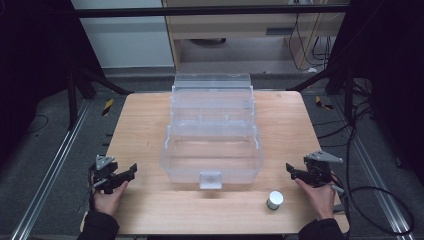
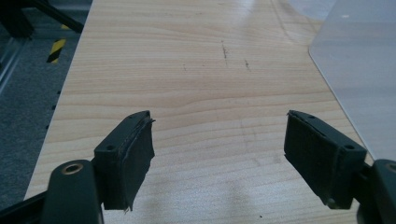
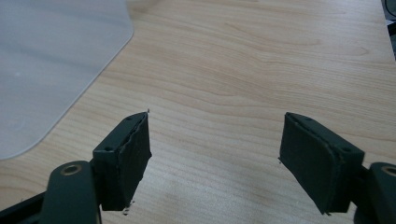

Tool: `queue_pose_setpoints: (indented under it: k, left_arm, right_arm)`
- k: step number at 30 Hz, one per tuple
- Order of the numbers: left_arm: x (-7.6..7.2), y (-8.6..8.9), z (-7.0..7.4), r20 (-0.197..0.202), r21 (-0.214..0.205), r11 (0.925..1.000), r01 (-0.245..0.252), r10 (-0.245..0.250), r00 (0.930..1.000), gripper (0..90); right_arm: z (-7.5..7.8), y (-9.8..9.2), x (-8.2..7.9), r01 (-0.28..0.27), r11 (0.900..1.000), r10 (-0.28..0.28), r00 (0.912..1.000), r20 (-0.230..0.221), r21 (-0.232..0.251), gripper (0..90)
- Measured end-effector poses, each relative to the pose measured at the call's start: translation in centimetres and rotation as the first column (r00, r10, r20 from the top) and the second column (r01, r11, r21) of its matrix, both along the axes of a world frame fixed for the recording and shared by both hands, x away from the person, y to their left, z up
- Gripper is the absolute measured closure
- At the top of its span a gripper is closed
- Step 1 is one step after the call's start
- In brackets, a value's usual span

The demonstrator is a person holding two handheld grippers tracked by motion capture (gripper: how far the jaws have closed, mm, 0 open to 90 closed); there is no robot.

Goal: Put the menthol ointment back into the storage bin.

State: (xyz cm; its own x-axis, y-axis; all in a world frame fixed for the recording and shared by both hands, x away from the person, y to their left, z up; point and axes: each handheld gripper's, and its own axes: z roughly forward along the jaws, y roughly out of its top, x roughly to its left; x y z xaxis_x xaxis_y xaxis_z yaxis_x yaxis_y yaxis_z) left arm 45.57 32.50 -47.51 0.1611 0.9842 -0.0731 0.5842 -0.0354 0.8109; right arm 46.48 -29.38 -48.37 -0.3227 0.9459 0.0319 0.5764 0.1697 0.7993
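A clear plastic box (image 1: 212, 150) with stepped tiers stood in the middle of the wooden table (image 1: 145, 120), its back reaching to the far edge and its front wall, with a small latch (image 1: 210, 179), stopping short of the near edge. The left claw (image 1: 121, 177) was held near the near-left corner, close to the left edge, its jaws spread wide with nothing between them; in the left gripper view the left claw (image 2: 219, 154) looked over bare wood, with the box wall (image 2: 359, 70) off to its right. The right claw (image 1: 295, 172) was held near the near-right corner, jaws likewise wide apart and empty; in the right gripper view the right claw (image 3: 215, 154) faced open table, with the box corner (image 3: 51, 60) at upper left. A small white cylinder with a silvery side (image 1: 274, 200) stood upright on the strip of table between the box front and the near edge, just beside the right hand (image 1: 317, 197) and apart from the box. Open wood ran along both sides of the box.
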Motion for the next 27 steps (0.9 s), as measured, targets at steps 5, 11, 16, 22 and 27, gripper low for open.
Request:
queue_pose_setpoints:
  k: [5,11,16,22,27]
  left_arm:
    - [0.2,-0.3,-0.3,-0.020,0.020,0.9997,0.010,-0.010,0.9997,23.6]
    - [0.4,-0.2,-0.6,-0.034,0.040,0.9991,0.013,-0.012,0.9994,24.8]
    - [0.5,-0.2,-0.8,-0.048,0.051,0.9986,0.015,-0.012,0.9988,24.5]
    - [0.5,-0.3,-0.7,-0.047,0.055,0.9984,0.015,-0.012,0.9988,24.5]
    - [0.6,-0.3,-0.8,-0.052,0.063,0.9978,0.022,-0.019,0.9984,24.5]
  right_arm:
    - [0.7,0.2,-0.2,-0.027,0.9991,0.026,0.9996,-0.008,-0.034,24.7]
    - [3.5,0.9,-0.4,-0.097,0.9941,0.096,0.9947,-0.038,-0.047,28.6]
    - [5.9,1.7,-0.7,-0.175,0.9834,0.172,0.9832,-0.063,-0.049,28.6]
    - [7.7,2.9,-1.0,-0.274,0.9581,0.262,0.9561,-0.131,-0.083,28.6]
    - [8.8,3.8,-1.2,-0.348,0.9303,0.323,0.9280,-0.185,-0.118,27.5]
